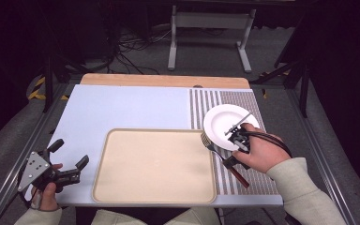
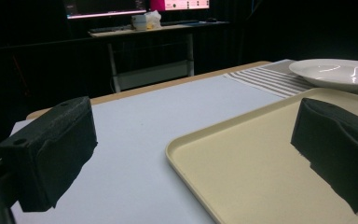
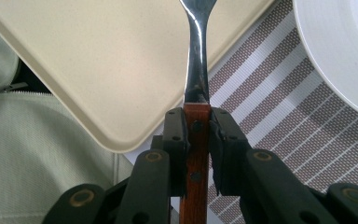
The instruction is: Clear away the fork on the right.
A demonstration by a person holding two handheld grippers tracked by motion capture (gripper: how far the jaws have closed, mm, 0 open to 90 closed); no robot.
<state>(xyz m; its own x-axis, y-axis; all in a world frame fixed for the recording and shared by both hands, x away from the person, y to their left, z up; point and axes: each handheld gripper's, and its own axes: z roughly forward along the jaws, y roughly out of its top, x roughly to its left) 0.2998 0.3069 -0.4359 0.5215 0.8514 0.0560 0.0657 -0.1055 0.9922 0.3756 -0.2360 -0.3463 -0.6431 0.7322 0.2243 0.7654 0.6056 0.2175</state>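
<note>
Black jaws of the right gripper (image 3: 197,140) are clamped on the red-brown wooden handle of a fork (image 3: 196,84), gripping it just below where the shiny metal neck begins; the tines are cut off at the top edge of the right gripper view. In the high view the fork lies just off the tray's (image 1: 122,187) right edge, over the striped placemat (image 1: 258,173), with a white plate (image 1: 218,122) just beyond it on that same mat.

Left of the tray, the left gripper (image 1: 70,161) is held with its jaws spread wide and nothing between them; one jaw hangs over the tray's near corner.

Pale blue tabletop (image 1: 122,105) surrounds the beige, round-cornered, shallow-rimmed tray, and a wooden strip shows along the far edge. Past the table the room is dark, with a grey floor, loose cables and a white desk frame (image 1: 211,28). Whatever sits on the far desk (image 2: 144,28) in the left gripper view is too dim to identify.
</note>
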